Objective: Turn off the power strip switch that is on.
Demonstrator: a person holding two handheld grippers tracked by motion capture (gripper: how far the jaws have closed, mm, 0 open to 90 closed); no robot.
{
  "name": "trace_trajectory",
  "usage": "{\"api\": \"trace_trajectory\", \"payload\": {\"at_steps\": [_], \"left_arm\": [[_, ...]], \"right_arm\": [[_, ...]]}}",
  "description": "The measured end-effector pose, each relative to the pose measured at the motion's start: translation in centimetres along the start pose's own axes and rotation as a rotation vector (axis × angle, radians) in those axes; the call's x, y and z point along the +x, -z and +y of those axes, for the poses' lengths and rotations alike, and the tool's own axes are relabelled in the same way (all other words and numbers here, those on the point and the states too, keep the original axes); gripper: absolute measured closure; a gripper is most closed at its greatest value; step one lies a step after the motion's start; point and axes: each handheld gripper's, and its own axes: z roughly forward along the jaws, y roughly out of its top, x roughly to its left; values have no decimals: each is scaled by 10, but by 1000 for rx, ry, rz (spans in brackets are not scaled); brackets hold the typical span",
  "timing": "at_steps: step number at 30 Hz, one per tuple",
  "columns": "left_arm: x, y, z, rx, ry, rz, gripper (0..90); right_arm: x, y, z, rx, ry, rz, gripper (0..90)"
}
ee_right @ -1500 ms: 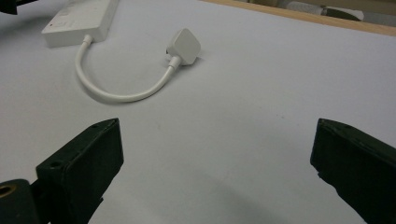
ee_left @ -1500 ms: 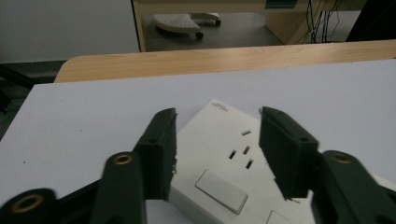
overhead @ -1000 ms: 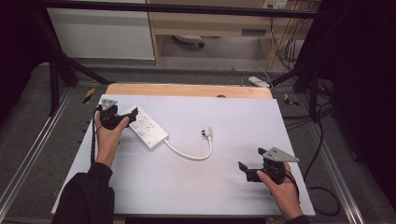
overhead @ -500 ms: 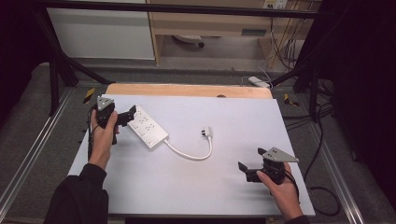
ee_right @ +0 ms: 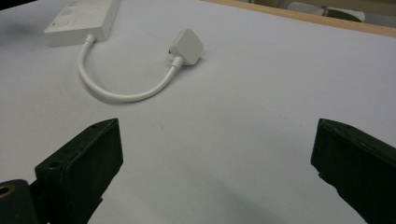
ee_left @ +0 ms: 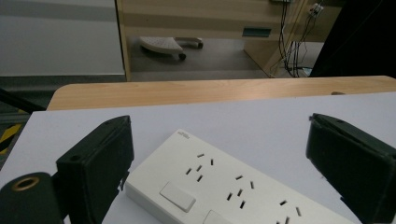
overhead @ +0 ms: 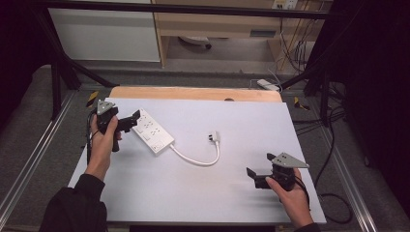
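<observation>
White tabletop [overhead: 193,193] carries our power strip [overhead: 152,133] at upper left, its plug [overhead: 213,137] mid-frame. Our left tongs [overhead: 137,116] straddle its end, released; right tongs [overhead: 251,176] wait released, lower right. Next, probably, we clench the strip.

bare white table [overhead: 193,193] between both hands, power strip [overhead: 152,134], looped cord [overhead: 196,159], plug [overhead: 214,137] mid-table

The left gripper [overhead: 129,121] is held at nine o'clock, jaws spread wide, pointed toward three. The right gripper [overhead: 253,177] is held at five o'clock, jaws likewise parted, pointed toward nine.
</observation>
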Motion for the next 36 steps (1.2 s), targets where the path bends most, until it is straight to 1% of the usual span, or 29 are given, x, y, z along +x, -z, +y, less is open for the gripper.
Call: {"api": "trace_trajectory", "payload": {"at_steps": [8,12,14,17,20,23,27,36], "left_arm": [[-3,10,4,4,-17,-12,65],[-3,16,5,0,-15,-20,58],[-4,20,5,3,-12,-17,58],[-4,25,5,0,-19,-27,58],[-5,31,6,-5,-8,-31,58],[-5,35,5,-3,-14,-34,58],[-8,41,5,-5,-18,-46,58],[-19,53,5,-18,-36,-76,58]], "right_arm": [[1,0,0,-4,-5,-2,26],[1,0,0,0,-1,-1,26],[1,0,0,1,-2,0,26],[0,0,0,-1,-3,-1,25],[1,0,0,-4,-8,1,23],[1,0,0,-5,-5,4,21],[1,0,0,-6,-2,8,21],[1,0,0,-8,-1,9,21]]}}
